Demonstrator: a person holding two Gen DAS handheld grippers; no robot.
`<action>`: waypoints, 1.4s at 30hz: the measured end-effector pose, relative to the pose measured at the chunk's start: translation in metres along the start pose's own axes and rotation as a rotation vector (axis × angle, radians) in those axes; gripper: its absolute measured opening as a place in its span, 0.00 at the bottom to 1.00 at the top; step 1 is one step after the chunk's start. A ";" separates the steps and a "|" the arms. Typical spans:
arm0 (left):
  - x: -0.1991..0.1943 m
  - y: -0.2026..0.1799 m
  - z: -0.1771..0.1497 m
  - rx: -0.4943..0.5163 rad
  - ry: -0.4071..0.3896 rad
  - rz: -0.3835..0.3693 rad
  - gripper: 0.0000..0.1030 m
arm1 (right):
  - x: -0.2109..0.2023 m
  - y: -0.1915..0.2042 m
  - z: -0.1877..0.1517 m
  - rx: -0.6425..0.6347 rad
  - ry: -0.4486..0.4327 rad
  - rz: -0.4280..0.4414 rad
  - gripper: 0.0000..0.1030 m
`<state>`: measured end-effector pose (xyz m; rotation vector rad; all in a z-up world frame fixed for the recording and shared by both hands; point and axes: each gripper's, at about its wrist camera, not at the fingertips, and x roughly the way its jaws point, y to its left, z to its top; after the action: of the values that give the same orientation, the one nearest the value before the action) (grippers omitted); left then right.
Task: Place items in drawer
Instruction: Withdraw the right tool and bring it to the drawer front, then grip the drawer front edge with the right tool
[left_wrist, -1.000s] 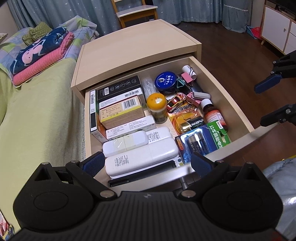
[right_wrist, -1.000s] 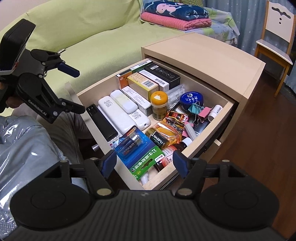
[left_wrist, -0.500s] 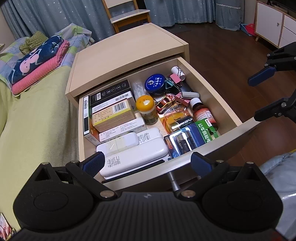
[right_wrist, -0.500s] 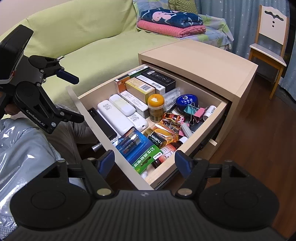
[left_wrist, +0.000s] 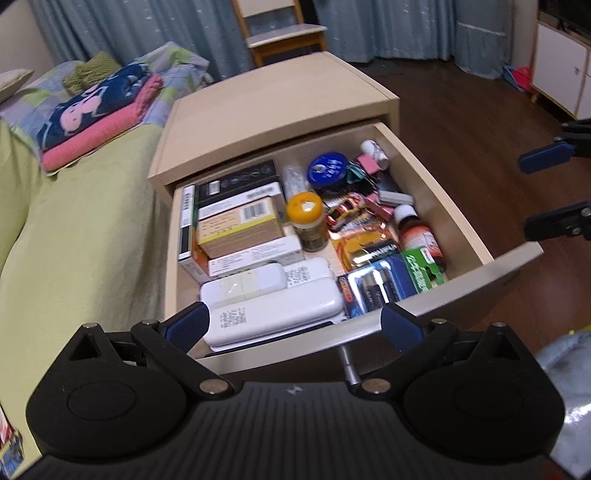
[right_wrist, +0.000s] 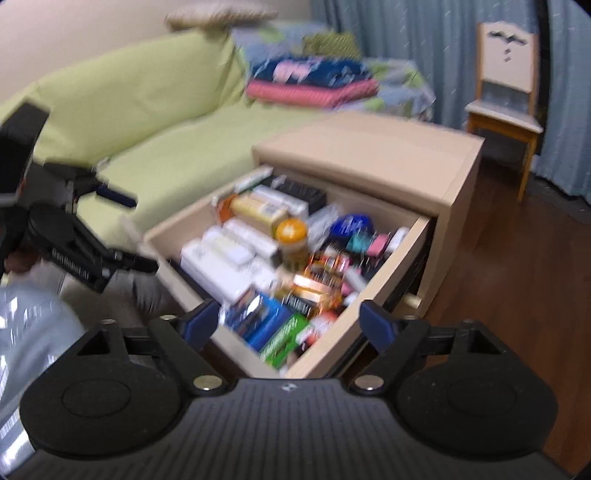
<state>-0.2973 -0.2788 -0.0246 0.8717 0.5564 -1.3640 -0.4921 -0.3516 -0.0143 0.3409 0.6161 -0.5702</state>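
Note:
The pale wood drawer (left_wrist: 465, 291) stands pulled out of the nightstand (left_wrist: 280, 107), packed with items. Among them are white cases (left_wrist: 273, 314), a stack of boxes (left_wrist: 236, 225), a yellow-lidded jar (left_wrist: 308, 218), a battery pack (left_wrist: 380, 288), a brown bottle (left_wrist: 417, 232) and a blue tin (left_wrist: 328, 168). My left gripper (left_wrist: 295, 325) hovers open and empty just above the drawer's front edge, over its metal knob (left_wrist: 347, 365). The right gripper (right_wrist: 289, 322) is open and empty near the drawer's front right corner (right_wrist: 325, 354). Each gripper shows in the other's view: right gripper (left_wrist: 543, 190), left gripper (right_wrist: 129, 229).
A green sofa (left_wrist: 74, 240) runs along the drawer's left side, with folded towels (left_wrist: 99, 114) on it. A wooden chair (left_wrist: 284, 37) stands behind the nightstand and a white cabinet (left_wrist: 561, 66) at far right. Dark wood floor (left_wrist: 461, 122) lies to the right. The person's grey sleeve (right_wrist: 33, 325) is nearby.
The right gripper has drawn back and swung, so the drawer looks smaller and blurred in its view. The left gripper has shifted only slightly. Both stay open and the drawer stays out.

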 end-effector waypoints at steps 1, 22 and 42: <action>-0.002 0.004 -0.001 -0.014 -0.013 0.009 0.97 | -0.005 0.000 0.000 0.008 -0.044 -0.018 0.85; 0.021 0.114 -0.058 -0.119 0.018 0.042 0.97 | 0.015 -0.012 -0.040 0.024 0.002 -0.101 0.91; 0.067 0.124 -0.085 -0.060 0.077 -0.071 0.75 | 0.019 -0.009 -0.071 -0.030 0.181 -0.032 0.35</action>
<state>-0.1539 -0.2538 -0.1012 0.8649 0.6902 -1.3754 -0.5163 -0.3332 -0.0823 0.3572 0.8051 -0.5636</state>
